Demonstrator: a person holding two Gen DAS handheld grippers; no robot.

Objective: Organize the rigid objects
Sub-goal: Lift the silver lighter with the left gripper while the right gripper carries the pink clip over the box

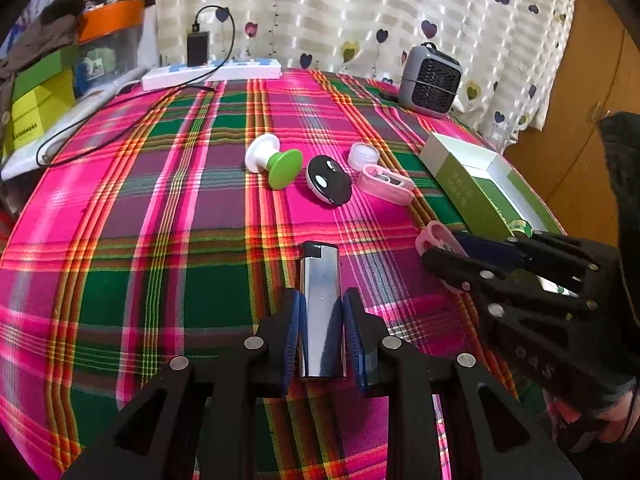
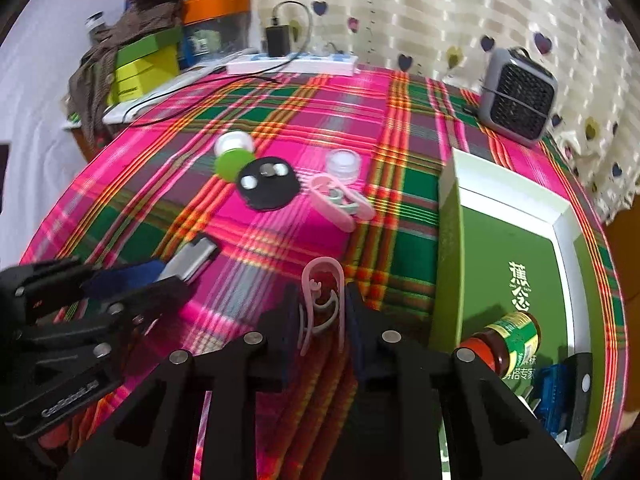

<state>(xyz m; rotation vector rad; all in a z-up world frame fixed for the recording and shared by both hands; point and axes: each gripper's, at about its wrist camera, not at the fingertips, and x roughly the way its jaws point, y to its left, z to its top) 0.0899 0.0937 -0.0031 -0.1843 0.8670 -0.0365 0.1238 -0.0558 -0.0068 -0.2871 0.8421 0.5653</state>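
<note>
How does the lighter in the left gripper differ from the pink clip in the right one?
The lighter is a solid, shiny silver block with a black top; the pink clip is a thin open plastic loop. The lighter fills the gap between the left gripper pads; the clip looks squeezed narrow in the right gripper. Both are clamped, pointing forward.

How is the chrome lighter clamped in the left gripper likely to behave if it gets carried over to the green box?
The lighter looks rigid, so the left gripper probably won't deform it. Its mirror-smooth casing may be slippery; the ribbed blue pads should help. Only its lower half is pinched, so it might pivot if swung quickly toward the green box.
</note>
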